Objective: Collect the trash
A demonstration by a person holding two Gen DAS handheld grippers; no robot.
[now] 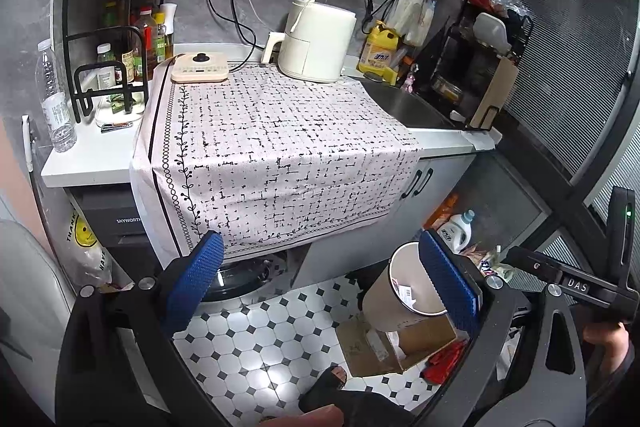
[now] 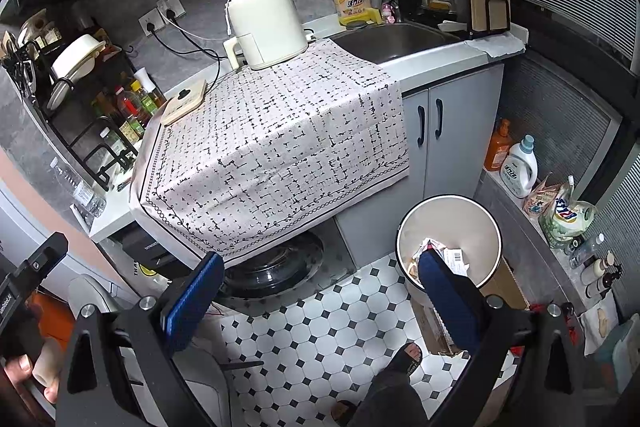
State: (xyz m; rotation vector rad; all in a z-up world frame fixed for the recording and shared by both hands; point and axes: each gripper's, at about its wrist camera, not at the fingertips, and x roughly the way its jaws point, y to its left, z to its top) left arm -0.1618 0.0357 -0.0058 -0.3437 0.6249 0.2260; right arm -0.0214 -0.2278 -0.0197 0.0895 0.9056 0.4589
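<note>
**Both grippers empty above the kitchen trash bin**

As we stood in the small kitchen, we held the left gripper point(image 1: 320, 281) and the right gripper point(image 2: 322, 297) spread wide, nothing between the blue pads point(image 1: 196, 279). The trash bin point(image 2: 448, 223) sat on the tiled floor point(image 2: 304, 327) beside the grey cabinet point(image 2: 444, 131) — round, open-topped, with crumpled paper point(image 2: 450, 255) inside. We judged the paper light, soft and easily crushed — best pinched at a raised fold. The cloth-covered counter point(image 1: 280, 131) looked clear of litter.
</note>
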